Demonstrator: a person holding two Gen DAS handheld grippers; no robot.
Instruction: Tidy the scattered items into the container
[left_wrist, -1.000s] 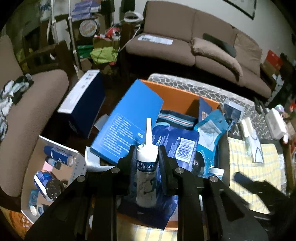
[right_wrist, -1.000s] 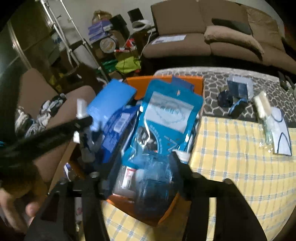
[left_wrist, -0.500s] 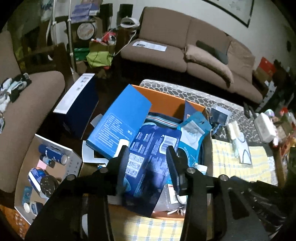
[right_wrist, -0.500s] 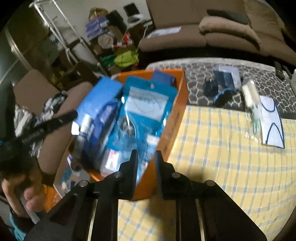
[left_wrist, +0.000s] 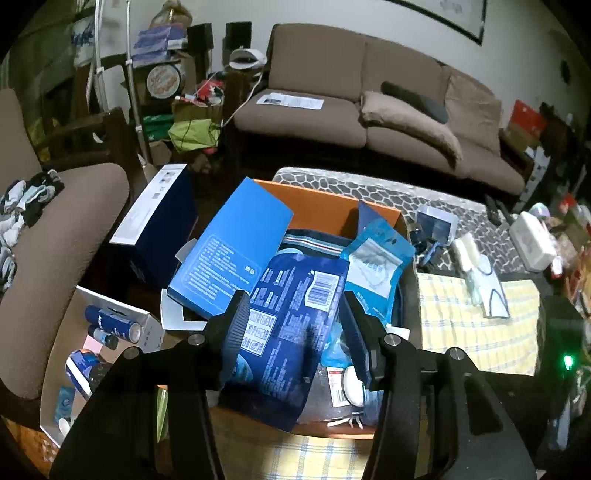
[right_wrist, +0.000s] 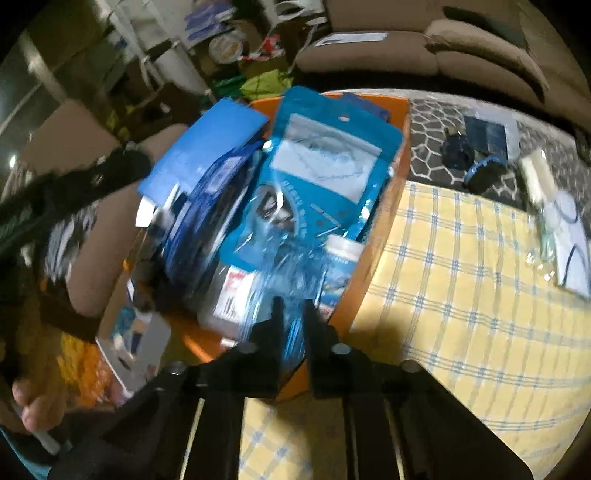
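Observation:
An orange box (left_wrist: 325, 201) sits at the table's left edge, stuffed with a blue carton (left_wrist: 229, 254), a dark blue packet (left_wrist: 295, 317) and a light blue pouch (left_wrist: 376, 258). My left gripper (left_wrist: 293, 314) is open and empty above the box. My right gripper (right_wrist: 293, 308) has its jaws nearly closed with nothing between them, at the box's near right rim (right_wrist: 384, 206). The pouch (right_wrist: 325, 162) and a white-capped bottle (right_wrist: 343, 251) lie in the box. Loose items stay on the table: a small dark blue box (left_wrist: 436, 223) and a clear packet with a white card (left_wrist: 484, 280).
A yellow checked cloth (right_wrist: 461, 295) covers the near table; a grey patterned mat (left_wrist: 369, 188) lies behind it. A brown sofa (left_wrist: 362, 107) stands at the back. An armchair (left_wrist: 55, 240) and open cardboard boxes (left_wrist: 96, 339) sit left of the table.
The left gripper let go of the white nozzle bottle and opened. The right gripper released the blue item into the box, closed, and pulled back toward the rim.

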